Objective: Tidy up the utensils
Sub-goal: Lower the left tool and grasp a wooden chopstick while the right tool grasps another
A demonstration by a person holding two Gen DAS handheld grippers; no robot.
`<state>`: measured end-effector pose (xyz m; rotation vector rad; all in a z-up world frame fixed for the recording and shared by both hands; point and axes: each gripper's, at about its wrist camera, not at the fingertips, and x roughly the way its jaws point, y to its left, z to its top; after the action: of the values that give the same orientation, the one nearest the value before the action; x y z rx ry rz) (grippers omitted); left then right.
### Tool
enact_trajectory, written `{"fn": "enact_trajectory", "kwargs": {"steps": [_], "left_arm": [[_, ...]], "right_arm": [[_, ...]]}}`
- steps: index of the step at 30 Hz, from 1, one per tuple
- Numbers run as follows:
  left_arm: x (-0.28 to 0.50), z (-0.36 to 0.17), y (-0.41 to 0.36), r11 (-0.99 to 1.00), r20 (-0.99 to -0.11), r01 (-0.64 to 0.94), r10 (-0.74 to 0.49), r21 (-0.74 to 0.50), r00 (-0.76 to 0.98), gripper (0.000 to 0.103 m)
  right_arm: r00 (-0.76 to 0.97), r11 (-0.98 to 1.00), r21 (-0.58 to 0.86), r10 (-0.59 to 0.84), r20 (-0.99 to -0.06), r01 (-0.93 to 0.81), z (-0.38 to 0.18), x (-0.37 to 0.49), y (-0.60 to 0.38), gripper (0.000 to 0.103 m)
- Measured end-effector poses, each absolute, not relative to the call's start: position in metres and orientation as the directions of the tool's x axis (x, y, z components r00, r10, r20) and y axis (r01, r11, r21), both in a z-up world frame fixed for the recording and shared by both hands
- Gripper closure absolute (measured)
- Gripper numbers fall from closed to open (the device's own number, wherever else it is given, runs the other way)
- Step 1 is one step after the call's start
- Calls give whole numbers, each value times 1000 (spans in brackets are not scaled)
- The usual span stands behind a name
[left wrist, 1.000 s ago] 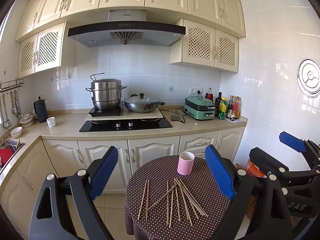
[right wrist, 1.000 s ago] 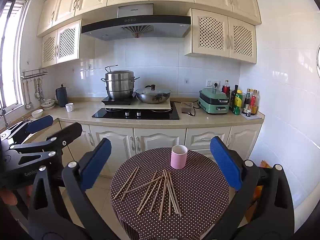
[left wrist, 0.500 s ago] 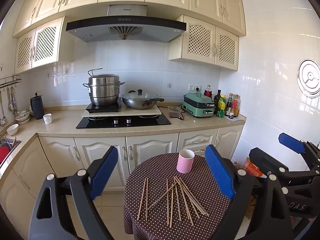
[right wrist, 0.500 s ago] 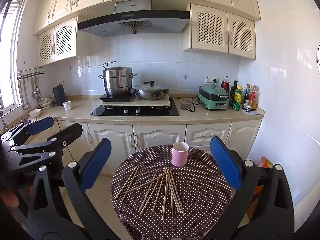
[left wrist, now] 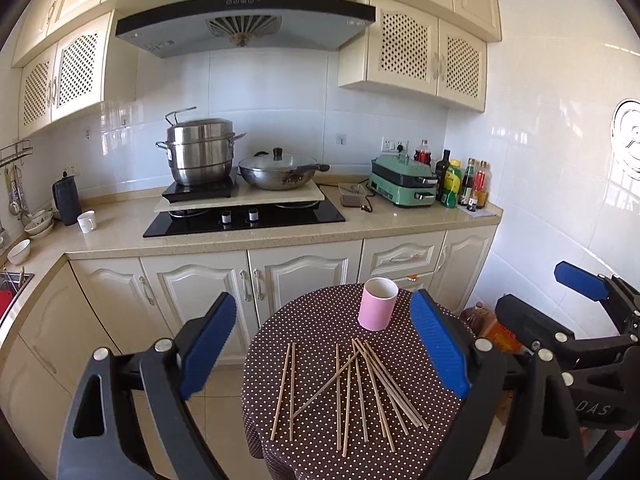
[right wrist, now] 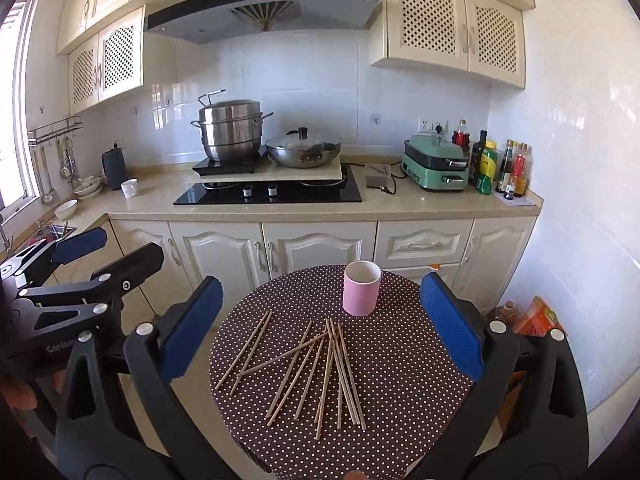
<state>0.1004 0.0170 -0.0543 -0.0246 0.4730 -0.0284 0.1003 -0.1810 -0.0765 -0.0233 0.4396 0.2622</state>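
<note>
Several wooden chopsticks lie scattered on a small round table with a brown polka-dot cloth; they also show in the right wrist view. An empty pink cup stands upright behind them, also in the right wrist view. My left gripper is open and empty, above and in front of the table. My right gripper is open and empty, at a similar height. Each gripper shows at the edge of the other's view: the right one, the left one.
Behind the table runs a counter with a hob, a steel steamer pot, a wok, a green appliance and bottles. A white tiled wall stands at right. An orange package sits on the floor.
Both grippers have tilted and moved slightly down and forward; the table and chopsticks sit a little higher and closer in both views. Nothing was grasped.
</note>
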Motion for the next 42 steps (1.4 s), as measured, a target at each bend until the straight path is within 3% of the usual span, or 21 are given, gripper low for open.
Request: {"fn": "enact_trajectory", "kwargs": {"steps": [4,9,19,25,27,34,37,42], "left_arm": [[141,-71,7,1000,-511,17,-23,-15,859,16],[206,-111,5,999,-651,7,-37,-48,759,16],[296,-241,13,997,-891,-65,5,-28,454,16],[309,-290,30,991,-941,-133,25,-22,336,16],[313,-303,40,988,-953,-156,42,-5,299,23],[332,-332,69,981,-973,-191,78,35,219,33],[345,-348,81,979,-982,-201,68,31,178,43],[361,-369,89,987,-990,-152,73,54,124,54]], "right_arm": [[840,957,46,273,-469,-285,-95,143,-190,6],[788,957,41,260,-558,-287,-131,203,-209,6],[513,933,123,293,-807,-338,-241,311,-239,8],[386,910,150,307,-870,-386,-288,347,-241,16],[346,905,169,314,-884,-390,-297,356,-241,18],[258,903,200,312,-914,-382,-333,373,-241,29],[234,904,195,298,-926,-380,-347,377,-240,34],[195,911,196,280,-940,-364,-363,380,-234,43]]}}
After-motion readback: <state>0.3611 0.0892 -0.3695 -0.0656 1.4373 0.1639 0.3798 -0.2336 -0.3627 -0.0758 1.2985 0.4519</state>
